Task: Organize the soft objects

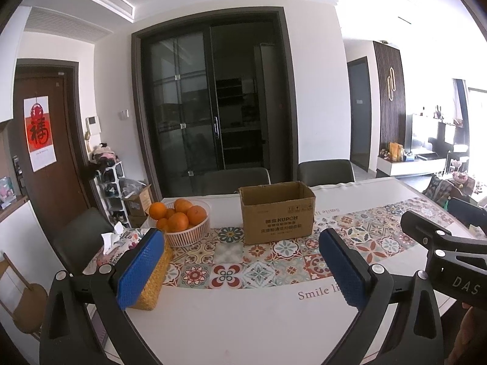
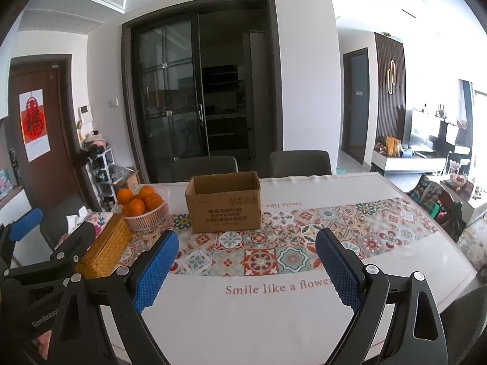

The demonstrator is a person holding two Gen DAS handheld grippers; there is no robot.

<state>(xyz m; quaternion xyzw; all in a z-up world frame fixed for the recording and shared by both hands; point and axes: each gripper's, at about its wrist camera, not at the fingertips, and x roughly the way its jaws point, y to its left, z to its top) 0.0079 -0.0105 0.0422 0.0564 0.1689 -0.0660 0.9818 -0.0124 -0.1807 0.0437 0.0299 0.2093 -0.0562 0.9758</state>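
The left claw [image 1: 240, 261] hangs above the near edge of the bench [image 1: 243, 319] with its blue pads [image 1: 140, 269] spread wide and nothing between them. The right claw [image 2: 246, 269] is level beside it, its own blue pads [image 2: 155, 270] likewise wide apart and empty; in the left wrist view its black body shows at the right edge, and in the right wrist view the left claw's pad tip shows at the far left.

Under both claws lies a white cloth printed "Smile like a flower", with a band of coloured tile patterns [image 2: 274, 243] running across the bench. Just past the left claw's left pad stands a woven yellow tissue box [image 1: 155, 279] with a white tissue sticking up from its flowered top. Behind it sits a white ribbed basket [image 1: 185, 231] heaped with oranges [image 1: 179, 213]. To the right of the basket, on the far edge of the tiled band, stands an open cardboard box [image 1: 277, 213], flaps off, its inside hidden from both views. No soft object can be picked out on the bench apart from the tissue.

Two grey chairs [image 2: 299, 162] stand at the far side, before a dark glass sliding door [image 2: 197, 91].
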